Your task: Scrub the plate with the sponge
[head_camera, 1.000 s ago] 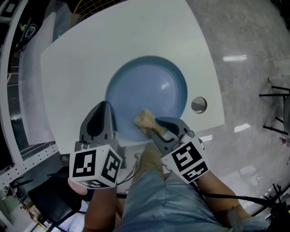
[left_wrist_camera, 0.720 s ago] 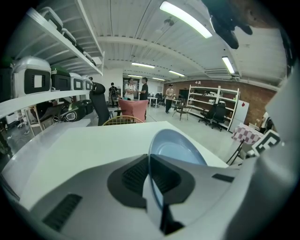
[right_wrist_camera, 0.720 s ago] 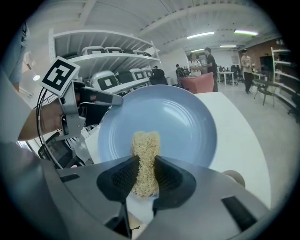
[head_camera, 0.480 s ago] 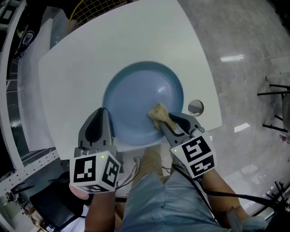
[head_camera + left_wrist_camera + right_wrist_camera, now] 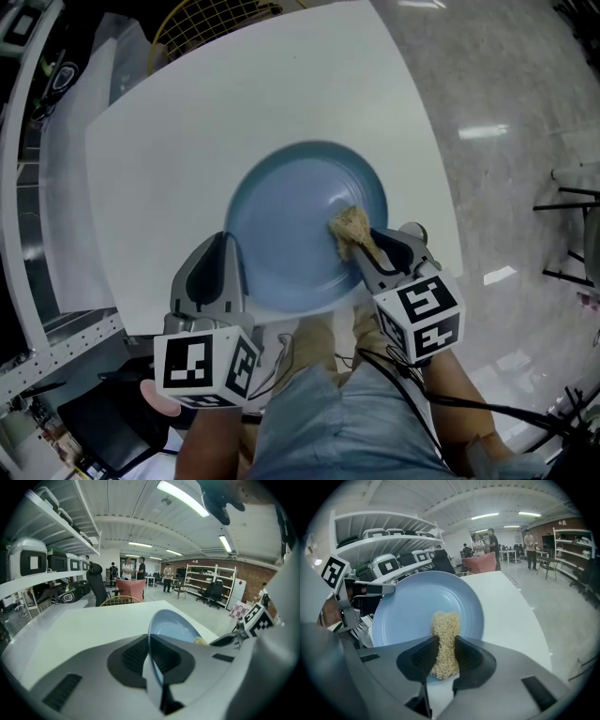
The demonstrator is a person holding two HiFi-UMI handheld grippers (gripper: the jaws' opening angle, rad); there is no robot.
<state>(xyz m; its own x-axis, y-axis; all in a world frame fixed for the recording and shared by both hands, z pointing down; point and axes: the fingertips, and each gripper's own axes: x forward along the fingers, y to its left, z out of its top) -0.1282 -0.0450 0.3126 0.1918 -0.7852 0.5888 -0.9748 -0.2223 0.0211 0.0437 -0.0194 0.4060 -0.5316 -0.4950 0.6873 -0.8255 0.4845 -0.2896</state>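
Note:
A round blue plate (image 5: 295,220) lies near the front edge of the white table (image 5: 187,141). My left gripper (image 5: 225,272) is shut on the plate's near left rim; the rim (image 5: 152,641) runs between its jaws in the left gripper view. My right gripper (image 5: 361,246) is shut on a tan fibrous sponge (image 5: 351,226), pressed on the plate's right side. In the right gripper view the sponge (image 5: 444,641) sticks up from the jaws against the plate (image 5: 412,609).
A small round metal object (image 5: 413,231) sits on the table just right of the plate, partly behind my right gripper. A yellow wire chair (image 5: 211,17) stands beyond the table's far edge. The table's right edge drops to glossy grey floor (image 5: 506,187).
My right gripper has slid the sponge from the plate's near rim rightward and up across its right side. The left gripper has kept its hold on the rim.

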